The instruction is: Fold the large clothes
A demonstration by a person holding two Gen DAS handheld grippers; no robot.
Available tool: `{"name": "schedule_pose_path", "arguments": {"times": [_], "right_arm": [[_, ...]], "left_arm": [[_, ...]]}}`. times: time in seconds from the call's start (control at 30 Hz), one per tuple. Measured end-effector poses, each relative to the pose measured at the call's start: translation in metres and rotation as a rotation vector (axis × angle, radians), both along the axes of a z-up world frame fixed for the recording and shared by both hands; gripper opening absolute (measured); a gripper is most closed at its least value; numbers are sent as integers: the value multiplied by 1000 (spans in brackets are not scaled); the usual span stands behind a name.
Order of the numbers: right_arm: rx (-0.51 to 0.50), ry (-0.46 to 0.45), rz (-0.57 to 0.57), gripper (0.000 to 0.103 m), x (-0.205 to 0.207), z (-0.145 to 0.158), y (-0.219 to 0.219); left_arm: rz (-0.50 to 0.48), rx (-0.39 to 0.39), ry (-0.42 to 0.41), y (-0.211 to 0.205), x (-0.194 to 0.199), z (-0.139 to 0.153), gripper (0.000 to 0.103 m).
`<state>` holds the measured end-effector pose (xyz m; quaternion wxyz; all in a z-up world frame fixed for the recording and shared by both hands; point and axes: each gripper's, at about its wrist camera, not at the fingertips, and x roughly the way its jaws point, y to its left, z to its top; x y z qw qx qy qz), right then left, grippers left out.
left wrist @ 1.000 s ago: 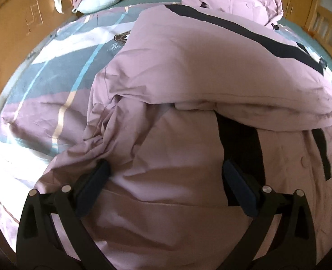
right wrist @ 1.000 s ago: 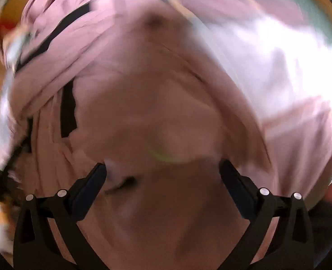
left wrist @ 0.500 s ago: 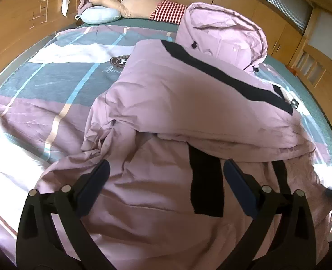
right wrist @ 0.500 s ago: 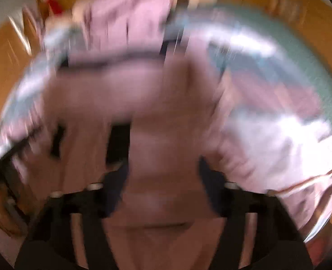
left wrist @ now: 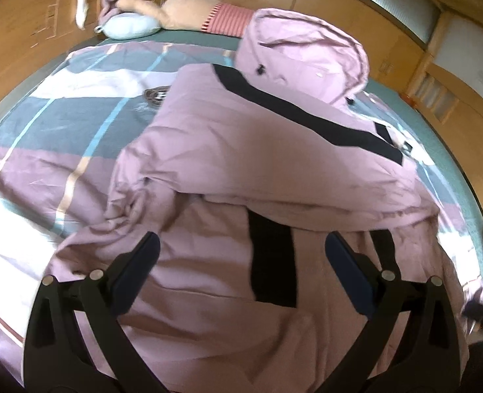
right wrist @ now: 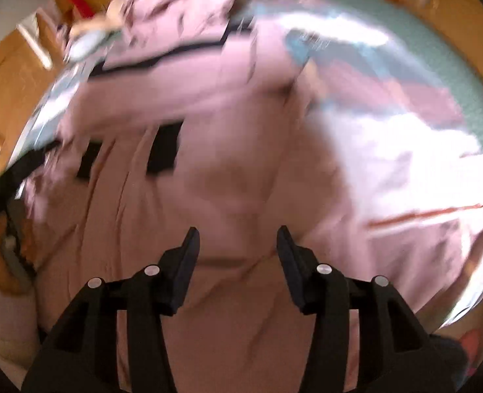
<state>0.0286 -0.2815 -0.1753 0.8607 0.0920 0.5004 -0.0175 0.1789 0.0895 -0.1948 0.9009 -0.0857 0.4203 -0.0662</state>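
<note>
The pink jacket [left wrist: 241,150] is spread along the bed [left wrist: 45,124], hood toward the far edge, its hem beneath the wide-spread left gripper [left wrist: 241,262] and the half-spread, empty-looking right gripper [right wrist: 238,249].

2 wrist views, both angled down, close above the same pink coat [left wrist: 241,150] on the bed [left wrist: 45,124].

1 pink jacket [left wrist: 241,150] w/ 1 hood [left wrist: 303,49], black stripes, approx 4 visible. 1 bed [left wrist: 61,121], striped cover. 1 pale blue cushion [left wrist: 130,28]. 1 plush toy [left wrist: 189,11]. 2 grippers: left gripper [left wrist: 241,262], right gripper [right wrist: 238,249]. 1 hand [right wrist: 2,262] at right view's left edge.
</note>
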Motion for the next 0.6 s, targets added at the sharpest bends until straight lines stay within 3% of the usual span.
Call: {"name": "schedule_pose_path", "arguments": {"times": [0.1, 0.13, 0.2, 0.27, 0.3, 0.33, 0.37, 0.43, 0.47, 0.6], "right_arm": [[48, -9, -36, 51, 21, -3, -13], [60, 34, -46, 51, 29, -14, -18], [47, 225, -108, 51, 45, -51, -25], [78, 270, -177, 51, 43, -54, -22], [40, 277, -196, 51, 42, -47, -19], [0, 253, -220, 51, 39, -34, -16], [-54, 159, -239, 52, 38, -10, -9], [-115, 11, -217, 71, 47, 26, 4], [-125, -84, -171, 77, 62, 48, 14], [-154, -205, -29, 81, 152, 90, 43]], "left_arm": [[-20, 28, 18, -8, 0, -7, 101], [-19, 32, 24, -9, 0, -10, 101], [-10, 28, 34, -7, 0, -12, 101], [1, 18, 29, -1, 0, -9, 101], [12, 14, 18, 3, 0, -5, 101], [24, 14, 11, 6, 1, -2, 101], [32, 14, 10, 8, 2, 0, 101], [46, 4, 22, 13, 5, 1, 101], [51, -2, 33, 15, 6, -1, 101], [64, 6, 98, 17, 12, -16, 101]]}}
